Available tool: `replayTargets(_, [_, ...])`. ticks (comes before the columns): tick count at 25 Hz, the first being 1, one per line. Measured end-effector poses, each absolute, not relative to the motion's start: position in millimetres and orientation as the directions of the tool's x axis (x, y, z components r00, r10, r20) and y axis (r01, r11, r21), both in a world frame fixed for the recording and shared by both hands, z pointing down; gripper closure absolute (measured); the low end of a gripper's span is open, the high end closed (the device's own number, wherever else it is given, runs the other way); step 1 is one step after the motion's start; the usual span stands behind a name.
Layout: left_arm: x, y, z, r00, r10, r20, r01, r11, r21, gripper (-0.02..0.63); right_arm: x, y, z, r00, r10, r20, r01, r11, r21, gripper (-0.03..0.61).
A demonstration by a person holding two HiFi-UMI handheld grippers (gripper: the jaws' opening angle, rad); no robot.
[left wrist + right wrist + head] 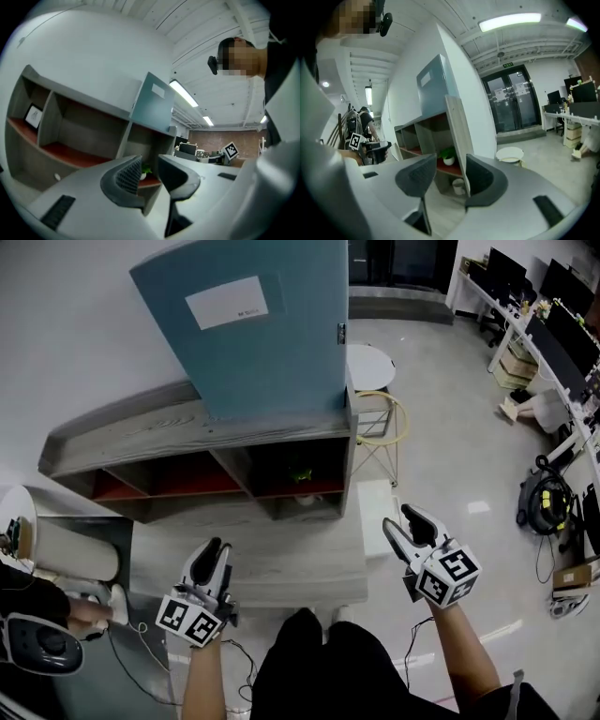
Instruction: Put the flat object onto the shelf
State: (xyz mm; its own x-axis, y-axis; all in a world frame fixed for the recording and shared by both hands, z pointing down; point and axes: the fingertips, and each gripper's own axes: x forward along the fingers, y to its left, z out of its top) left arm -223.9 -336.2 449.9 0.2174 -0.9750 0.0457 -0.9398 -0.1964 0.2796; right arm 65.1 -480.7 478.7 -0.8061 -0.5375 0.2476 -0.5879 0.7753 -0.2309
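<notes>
Left fingers (pixel 123 182) and right fingers (pixel 416 176) parted, empty, blue board (pixel 267 348) atop shelf (pixel 141 432), well apart

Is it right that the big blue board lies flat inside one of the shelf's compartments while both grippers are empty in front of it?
Not quite. The blue board stands upright on top of the shelf, against the wall, not inside a compartment; the head view shows it. The left gripper and right gripper are indeed empty in front of it.

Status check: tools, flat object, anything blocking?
Left tool open, empty. Right tool open, empty. Blue board upright on top of shelf. Nothing seen blocking.
</notes>
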Motion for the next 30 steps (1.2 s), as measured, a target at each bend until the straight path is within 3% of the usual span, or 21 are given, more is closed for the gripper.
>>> replayTargets(5, [-190,-290,530,0.129,-0.977,0.171,-0.913,-0.050,0.404,0.562,59,-433,542,-0.808,-0.501,0.310,-0.585,0.744,-0.322,0.442])
replayTargets(7, [-185,-280,542,0.117,-0.974,0.194,-0.905,-0.024,0.425,0.586,52,-416,552,-0.812,-0.490,0.318,-0.579,0.744,-0.333,0.565])
replayTargets(8, [-183,-276,546,0.122,-0.972,0.202,-0.904,-0.025,0.426,0.592,49,-408,554,-0.811,-0.490,0.318,-0.580,0.745,-0.331,0.575])
replayTargets(17, [-211,-242,529,0.188,-0.968,0.165,-0.926,-0.119,0.359,0.600,21,-347,530,-0.746,-0.617,0.251,-0.664,0.714,-0.221,0.578])
replayTargets(26, [-302,-207,506,0.142,-0.972,0.185,-0.971,-0.100,0.217,0.600,-65,-295,495,-0.720,-0.664,0.203,-0.690,0.717,-0.100,0.578])
replayTargets(30, [-339,-179,509,0.136,-0.977,0.167,-0.965,-0.092,0.247,0.600,-104,-263,503,-0.693,-0.688,0.214,-0.716,0.692,-0.093,0.578])
